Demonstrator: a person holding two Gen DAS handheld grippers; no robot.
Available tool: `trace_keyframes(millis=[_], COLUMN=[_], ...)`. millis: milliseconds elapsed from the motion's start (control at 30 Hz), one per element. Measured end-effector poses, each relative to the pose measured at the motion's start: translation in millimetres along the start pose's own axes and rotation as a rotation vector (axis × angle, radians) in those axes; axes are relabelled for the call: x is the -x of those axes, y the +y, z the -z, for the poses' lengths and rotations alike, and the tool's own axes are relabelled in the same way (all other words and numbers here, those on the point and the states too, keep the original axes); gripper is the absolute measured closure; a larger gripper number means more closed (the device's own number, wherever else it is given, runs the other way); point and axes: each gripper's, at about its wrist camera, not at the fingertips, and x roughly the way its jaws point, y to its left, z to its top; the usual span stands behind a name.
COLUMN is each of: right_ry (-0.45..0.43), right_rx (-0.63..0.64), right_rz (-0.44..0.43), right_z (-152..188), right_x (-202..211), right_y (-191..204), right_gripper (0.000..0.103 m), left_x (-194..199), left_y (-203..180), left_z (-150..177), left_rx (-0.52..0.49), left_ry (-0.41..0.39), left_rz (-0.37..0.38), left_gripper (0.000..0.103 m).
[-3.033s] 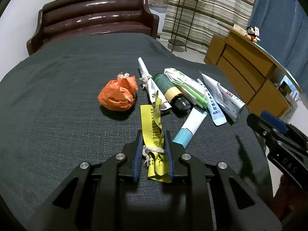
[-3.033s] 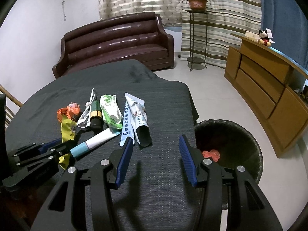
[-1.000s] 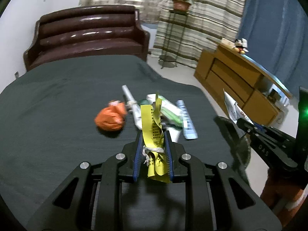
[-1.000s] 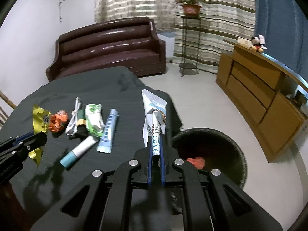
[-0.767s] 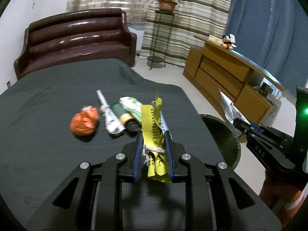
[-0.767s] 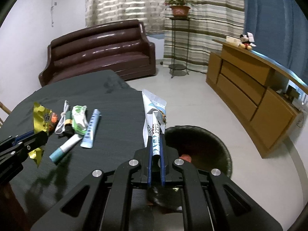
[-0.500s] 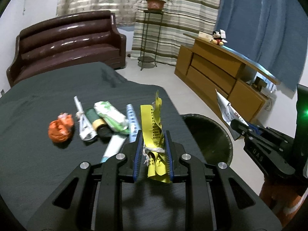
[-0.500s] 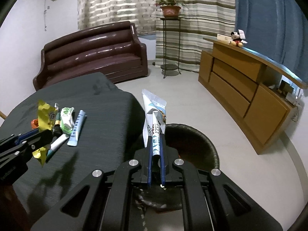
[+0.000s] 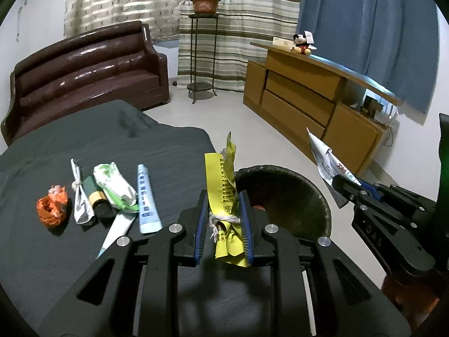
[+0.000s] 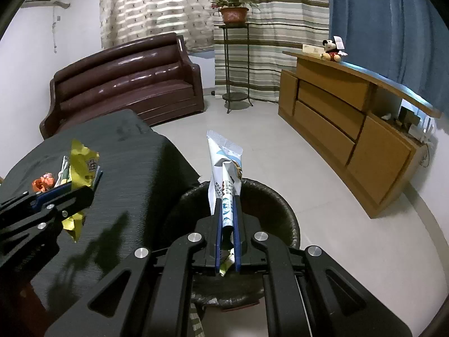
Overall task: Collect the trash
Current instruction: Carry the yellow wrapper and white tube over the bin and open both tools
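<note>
My left gripper (image 9: 224, 196) is shut on a crumpled yellow wrapper (image 9: 223, 185) tied with string, held at the table's right edge beside the black trash bin (image 9: 308, 193). My right gripper (image 10: 226, 200) is shut on a white and blue packet (image 10: 224, 165) that stands upright over the trash bin (image 10: 277, 210). In the left wrist view the right gripper (image 9: 341, 189) with its packet (image 9: 322, 158) is at the right. In the right wrist view the left gripper (image 10: 71, 189) and yellow wrapper (image 10: 82, 163) are at the left. Something orange-red lies inside the bin.
On the dark tablecloth (image 9: 84, 140) lie an orange crumpled bag (image 9: 52, 206), a silver wrapper (image 9: 80, 196), a dark green bottle (image 9: 96, 199), a green and white packet (image 9: 113, 184), a blue tube (image 9: 146, 196) and a white tube (image 9: 115, 231). A sofa (image 9: 84, 64), plant stand (image 9: 202, 56) and wooden sideboard (image 9: 314, 98) stand behind.
Both grippers have swung to the right with their trash, away from the litter on the table. The bin has come in under the right gripper and next to the left one.
</note>
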Motion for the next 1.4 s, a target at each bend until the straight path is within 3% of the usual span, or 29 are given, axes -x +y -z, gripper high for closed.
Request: trace_keyframes(millis=[867, 967, 1100, 1400], right_ry=[0.013, 0.018, 0.016, -0.006], right_rx=[-0.024, -0.035, -0.041, -0.058], right_rz=[0.037, 0.033, 0.04, 0.064], right_z=[3.9, 4.8, 5.2, 2.2], right_x=[-21.5, -25.2, -25.4, -21.6], right_y=[-22.9, -25.0, -27.1, -30.2], right_gripper=[0.096, 0.085, 0.076, 0.052], left_x=[-57.9, -60.4, -60.8, -56.2], left_y=[-43.5, -45.8, -42.7, -36.5], left_z=[-11.9, -12.6, -14.3, -14.5], left_rx=[-0.076, -0.075, -0.058, -0.038], left_ry=[0.053, 0.064, 0.066, 0.056], left_rz=[-0.016, -0.021, -0.023, -0.028], left_gripper=[0.082, 0.081, 0.067, 0.06])
